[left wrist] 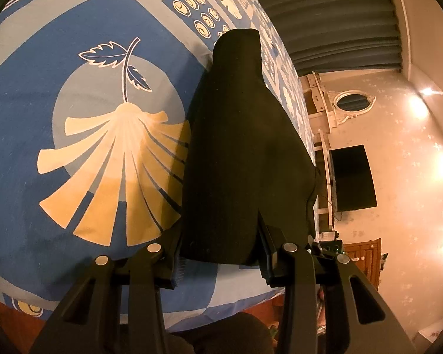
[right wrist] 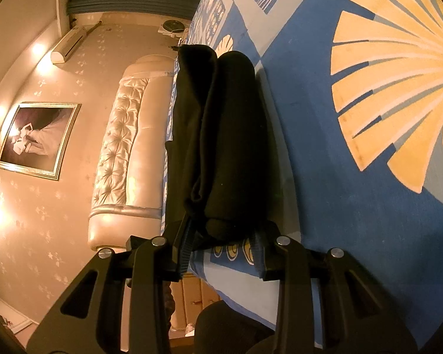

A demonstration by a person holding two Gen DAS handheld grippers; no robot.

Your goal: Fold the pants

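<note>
Left gripper (left wrist: 221,250) and right gripper (right wrist: 221,233), each partly open around bunched black pants (left wrist: 245,153).

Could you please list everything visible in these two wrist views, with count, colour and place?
pants: one pair, black, lying on the bedspread, near end between the fingers of both grippers
bedspread: one, blue with cream and yellow shell and leaf prints, covering the bed
headboard: one, cream tufted, at the bed's end in the right wrist view
framed picture: one, gold frame, on the wall
air conditioner: one, white, high on the wall
curtain: one, grey-blue, far side of room
television: one, black, on the wall
oval mirror: one, white frame, on the wall
left gripper: black, closed on the pants
right gripper: black, closed on the pants
</note>
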